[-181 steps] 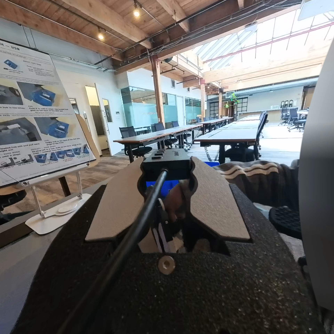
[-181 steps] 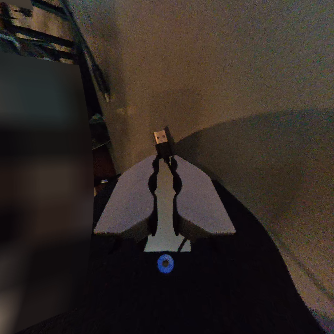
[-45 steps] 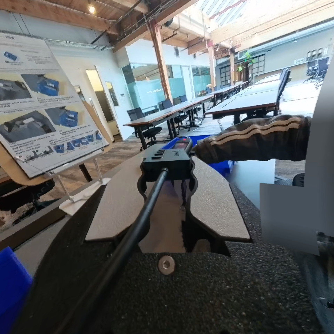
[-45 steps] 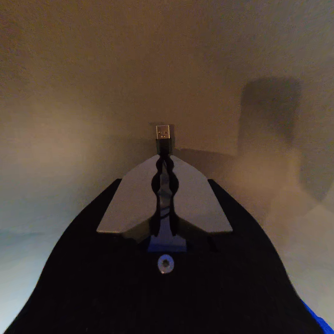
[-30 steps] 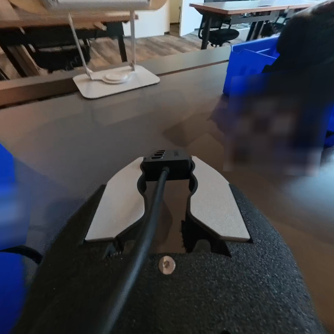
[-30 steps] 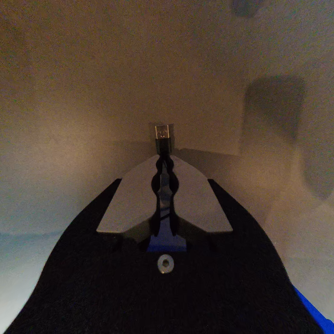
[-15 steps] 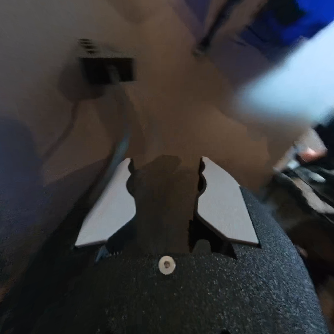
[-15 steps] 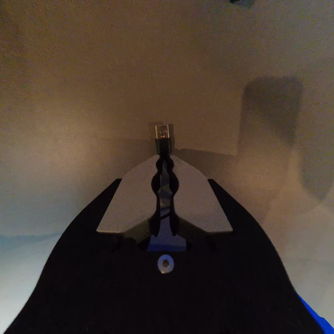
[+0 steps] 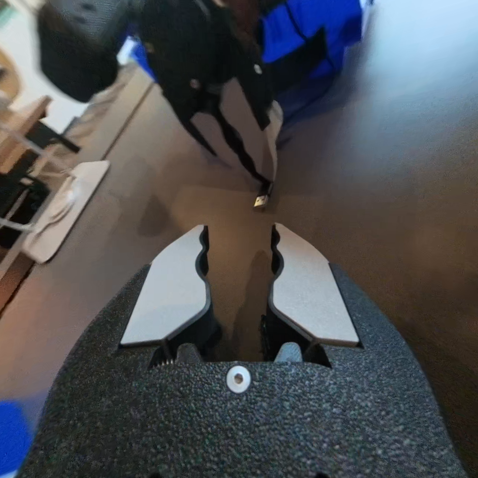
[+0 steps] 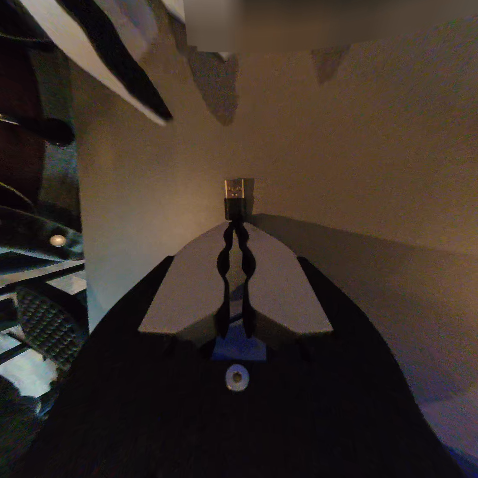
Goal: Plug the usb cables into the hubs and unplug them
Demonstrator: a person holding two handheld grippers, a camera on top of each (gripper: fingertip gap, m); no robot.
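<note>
- USB cable plug (image 10: pixel 234 199) sits pinched at the tips of your right gripper (image 10: pixel 236 227), metal end sticking out forward, low over the brown tabletop (image 10: pixel 362 155); its shadow falls right beside it.
- Your left gripper (image 9: pixel 239 229) is spread apart with nothing between its fingers (image 9: pixel 178 284); only bare tabletop shows in the gap.
- From the left wrist view, the same plug (image 9: pixel 261 200) points toward your left gripper, a little right of its centre line, with the right gripper (image 9: pixel 258 170) slanting down behind it.
- Beyond that, a blue bin (image 9: pixel 305 41) stands toward the far edge and a white stand base (image 9: pixel 64 207) near the left edge.
- No hub shows in either view, so I cannot tell where it lies.
- Risk: you hold the plug only at the fingertips, so a push into a port off-axis would likely make it pivot or slip.
- Risk: with the left gripper holding nothing, an unbraced hub would probably slide away under the push.
</note>
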